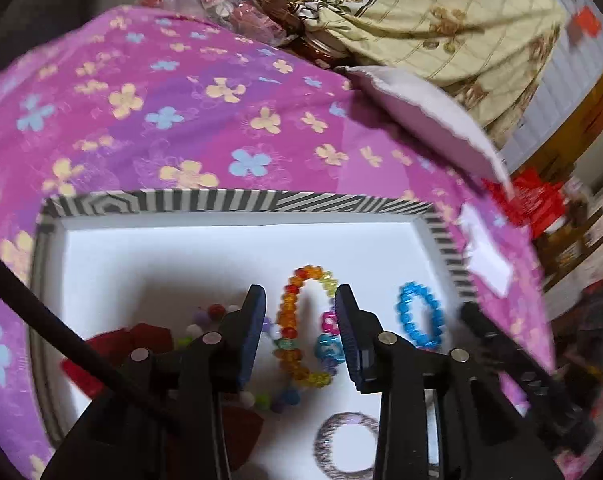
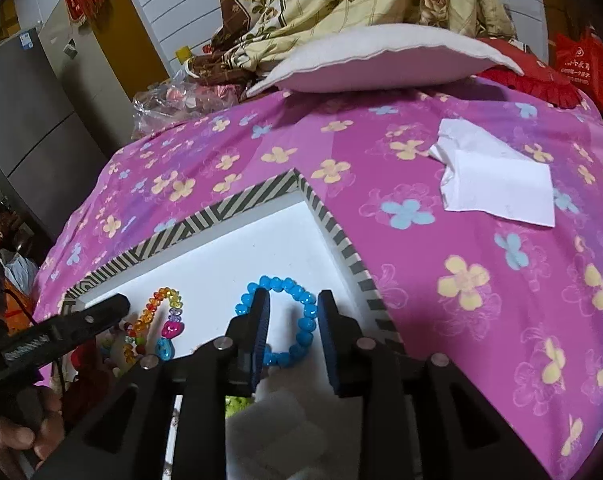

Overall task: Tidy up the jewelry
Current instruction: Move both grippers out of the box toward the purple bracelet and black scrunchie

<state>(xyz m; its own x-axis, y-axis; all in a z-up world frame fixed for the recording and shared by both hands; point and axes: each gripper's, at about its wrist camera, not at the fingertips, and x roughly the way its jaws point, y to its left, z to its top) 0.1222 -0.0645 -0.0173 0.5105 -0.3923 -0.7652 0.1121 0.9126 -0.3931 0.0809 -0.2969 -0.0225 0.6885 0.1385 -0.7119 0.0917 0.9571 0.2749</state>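
Left gripper (image 1: pixel 301 320) fingers apart over orange bead bracelet (image 1: pixel 297 320), holding nothing. Right gripper (image 2: pixel 293 320) fingers apart over blue bead bracelet (image 2: pixel 289 320), not squeezing. Both bracelets inside striped box (image 2: pixel 221 208) on flowery bed (image 2: pixel 461 260).

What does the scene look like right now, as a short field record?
surface: pink floral cloth
container: striped-rim tray, white inside
in tray: orange bead bracelet, blue bead bracelet, dark ring
left gripper: open, over orange bead bracelet
right gripper: open, over blue bead bracelet
outside tray: white tissue
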